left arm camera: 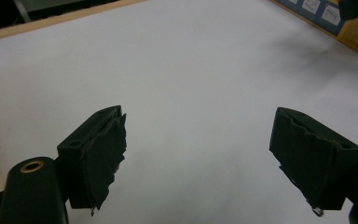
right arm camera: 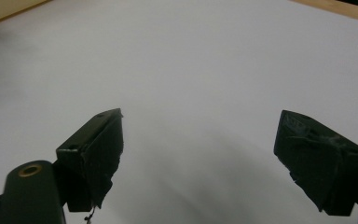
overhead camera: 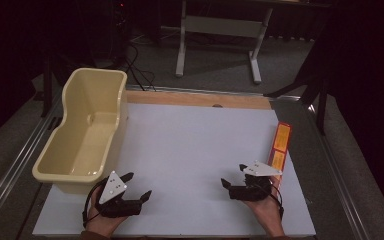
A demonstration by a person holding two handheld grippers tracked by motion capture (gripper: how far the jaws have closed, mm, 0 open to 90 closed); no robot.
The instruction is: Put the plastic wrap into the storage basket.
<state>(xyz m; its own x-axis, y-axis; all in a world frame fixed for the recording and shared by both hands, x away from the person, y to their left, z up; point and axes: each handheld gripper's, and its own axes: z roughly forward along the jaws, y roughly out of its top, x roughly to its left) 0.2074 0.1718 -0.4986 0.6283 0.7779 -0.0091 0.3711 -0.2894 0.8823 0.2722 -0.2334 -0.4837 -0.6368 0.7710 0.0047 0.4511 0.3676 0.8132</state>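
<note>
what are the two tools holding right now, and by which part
Nothing is held. The left tool and the right tool both have open jaws with only bare white table sheet between them. The flat orange-red cardboard box lies untouched beside the right tool.

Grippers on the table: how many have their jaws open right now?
2. The left gripper sits near the tub, jaws apart over the white sheet. The right gripper rests beside the orange box, jaws also apart.

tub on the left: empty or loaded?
Empty. The high view shows the cream tub with a bare floor and nothing inside.
</note>
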